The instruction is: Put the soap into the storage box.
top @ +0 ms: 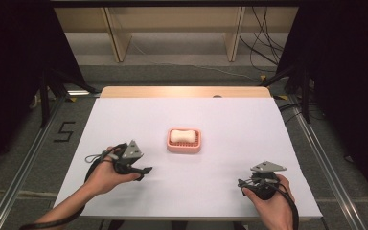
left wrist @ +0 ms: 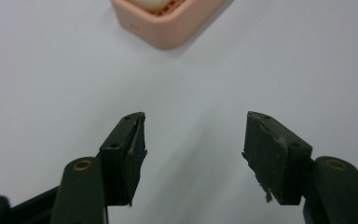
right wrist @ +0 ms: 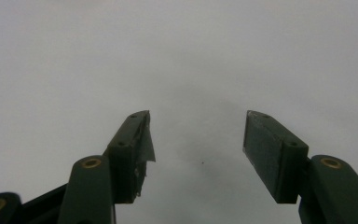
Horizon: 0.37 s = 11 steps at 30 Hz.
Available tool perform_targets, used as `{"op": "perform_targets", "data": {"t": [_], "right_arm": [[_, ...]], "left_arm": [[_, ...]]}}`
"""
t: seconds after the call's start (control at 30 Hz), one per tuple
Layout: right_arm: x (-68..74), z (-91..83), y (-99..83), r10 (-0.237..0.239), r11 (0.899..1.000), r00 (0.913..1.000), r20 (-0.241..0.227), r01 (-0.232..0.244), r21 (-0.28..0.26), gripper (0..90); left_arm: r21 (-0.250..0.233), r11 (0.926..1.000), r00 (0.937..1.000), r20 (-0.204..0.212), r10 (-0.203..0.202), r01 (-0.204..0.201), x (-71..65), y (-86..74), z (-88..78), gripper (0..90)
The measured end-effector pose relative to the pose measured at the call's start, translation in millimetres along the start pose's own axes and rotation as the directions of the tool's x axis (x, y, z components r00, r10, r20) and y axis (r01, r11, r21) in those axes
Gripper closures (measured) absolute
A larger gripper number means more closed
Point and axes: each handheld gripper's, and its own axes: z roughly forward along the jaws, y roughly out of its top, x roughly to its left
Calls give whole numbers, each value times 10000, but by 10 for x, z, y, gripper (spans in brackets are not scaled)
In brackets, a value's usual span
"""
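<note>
A pink soap dish [top: 184, 141] sits in the middle of the white table cover, with a pale bar of soap [top: 182, 136] lying in it. My left gripper [top: 145, 171] is held low over the cover, to the near left of the dish and apart from it, its jaws open with nothing between them. In the left gripper view [left wrist: 196, 122] a corner of the dish [left wrist: 170, 25] lies ahead at the top. My right gripper [top: 241, 183] rests near the front right of the table. Its jaws [right wrist: 198, 121] stand open over bare cover.
The white cover [top: 220, 120] spans the table, with a strip of wood [top: 184, 91] bare at the far edge. Metal rails [top: 26, 158] run along both sides on the floor. Wooden shelving legs [top: 117, 40] and loose cables [top: 263, 43] lie beyond the table.
</note>
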Motion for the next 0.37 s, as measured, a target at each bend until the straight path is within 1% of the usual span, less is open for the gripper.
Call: {"op": "perform_targets", "data": {"t": [0.03, 0.07, 0.1, 0.13, 0.17, 0.2, 0.23, 0.27, 0.3, 0.37], "right_arm": [[1, 0, -1, 6, 10000, 10000, 27, -6, -35, 422], [1, 1, 0, -43, 10000, 10000, 59, 44, -59, 421], [0, 3, 0, -84, 9999, 9999, 65, 85, -68, 421], [2, 6, 1, -91, 9999, 9999, 75, 92, -59, 421], [2, 6, 1, -91, 9999, 9999, 75, 92, -59, 421], [10, 14, 5, -131, 9999, 9999, -9, 131, -26, 417], [16, 10, 7, -145, 9999, 9999, 16, 145, 22, 415], [29, 14, 15, -121, 9999, 9999, -33, 121, 6, 414], [28, 16, 16, -244, 9997, 9997, -32, 244, -25, 412], [42, 20, 22, -214, 9998, 9997, -94, 214, -63, 409]], "left_arm": [[-40, 9998, 9998, 44, -202, 202, -7, -80, -36, 382], [-181, 9995, 9995, -173, -280, 277, -13, -173, -86, 383], [-299, 9976, 9978, -196, -626, 620, -29, -245, -120, 383], [-476, 9951, 9960, -217, -872, 861, -36, -293, -145, 384], [-476, 9951, 9960, -217, -872, 861, -36, -293, -145, 385], [-736, 9868, 9884, -367, -1472, 1442, -56, -395, -227, 389], [-895, 9817, 9840, -449, -1725, 1680, -82, -428, -280, 388], [-1101, 9774, 9813, -477, -1866, 1805, -108, -443, -307, 389], [-1262, 9732, 9788, -466, -1994, 1922, -150, -464, -354, 388], [-1262, 9746, 9798, -523, -1930, 1853, -171, -477, -378, 386]]}}
